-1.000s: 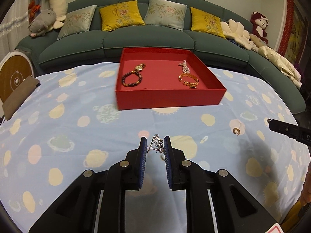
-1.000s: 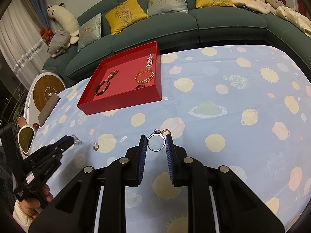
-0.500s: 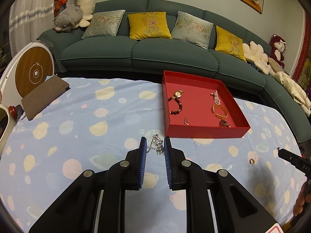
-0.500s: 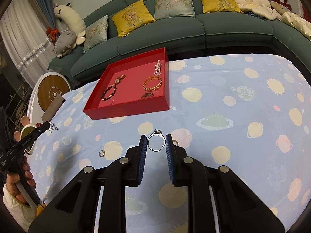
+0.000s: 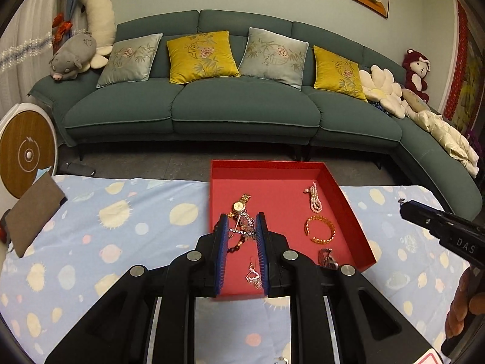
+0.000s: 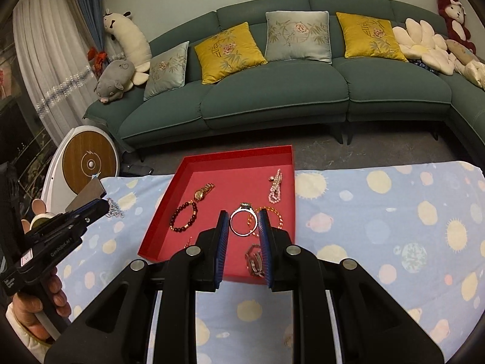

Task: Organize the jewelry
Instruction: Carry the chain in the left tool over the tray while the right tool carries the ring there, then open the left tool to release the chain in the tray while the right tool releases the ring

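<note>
Left gripper (image 5: pixel 241 230): jaws narrowly apart, clamped on a small silver chain piece (image 5: pixel 242 230) that spans the gap between the blue pads. It hangs above the near-left part of the red tray (image 5: pixel 348 209).

Right gripper (image 6: pixel 244 224): jaws narrowly apart, gripping a silver ring (image 6: pixel 243 222) with a stone setting on top; ring upright, both sides touching the pads. It is held above the near half of the tray.

Tray sits on the bench (image 6: pixel 379 227), which is covered with a pale blue cloth printed with planets and suns.

Tray contents, from the right wrist view: gold watch (image 6: pixel 203 191) and dark bead bracelet (image 6: pixel 183 217) on the left side; pink-white pearl strand (image 6: pixel 275 185) at far right; orange bead bracelet (image 6: pixel 277 214) partly hidden behind the right gripper; a small dark item (image 6: pixel 254 261) near the front wall, type unclear.

Green sofa (image 5: pixel 242 106) with cushions stands behind the bench.
</note>
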Tool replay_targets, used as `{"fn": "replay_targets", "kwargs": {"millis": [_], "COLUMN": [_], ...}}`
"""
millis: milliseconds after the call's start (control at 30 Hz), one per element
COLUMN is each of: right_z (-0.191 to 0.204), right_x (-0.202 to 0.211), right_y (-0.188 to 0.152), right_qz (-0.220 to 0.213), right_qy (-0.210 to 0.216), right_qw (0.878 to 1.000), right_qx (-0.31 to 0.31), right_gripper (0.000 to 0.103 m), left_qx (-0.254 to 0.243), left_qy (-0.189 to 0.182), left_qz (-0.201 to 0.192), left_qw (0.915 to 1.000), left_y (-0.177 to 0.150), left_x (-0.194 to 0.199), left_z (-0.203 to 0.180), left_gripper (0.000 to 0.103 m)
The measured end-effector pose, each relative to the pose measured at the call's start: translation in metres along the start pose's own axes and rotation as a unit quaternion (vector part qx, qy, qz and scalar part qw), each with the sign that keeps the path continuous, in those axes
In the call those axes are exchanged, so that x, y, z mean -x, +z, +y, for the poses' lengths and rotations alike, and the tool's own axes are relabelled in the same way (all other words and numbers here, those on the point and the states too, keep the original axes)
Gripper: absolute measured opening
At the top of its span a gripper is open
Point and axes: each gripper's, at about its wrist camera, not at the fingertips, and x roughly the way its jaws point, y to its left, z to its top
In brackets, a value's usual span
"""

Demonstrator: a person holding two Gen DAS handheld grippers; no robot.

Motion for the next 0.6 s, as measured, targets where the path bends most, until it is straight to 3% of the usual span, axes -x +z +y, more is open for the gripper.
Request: {"fn": "replay_targets", "kwargs": {"millis": [233,600], "right_z": [0.008,0.004], "right_x": [-0.064,-0.137], "right_y": [0.016,0.018], "right_qz": [0.024,0.061], "right_qy": [0.008,-0.003], "right_qw": [1.000,0.998], "right_qx": [0.003,-0.015], "right_gripper": [0.019,0.019], "left_qx": [0.008,0.000], "left_qy": [-0.006,0.010], "left_qz": [0.026,0.077], "left_qw": [0.9996,0.9970], "left_y": [0.016,0.004], "left_x": [-0.059,-0.133], "left_z": [-0.011,-0.024], "left_gripper": [0.015,0.015]}}
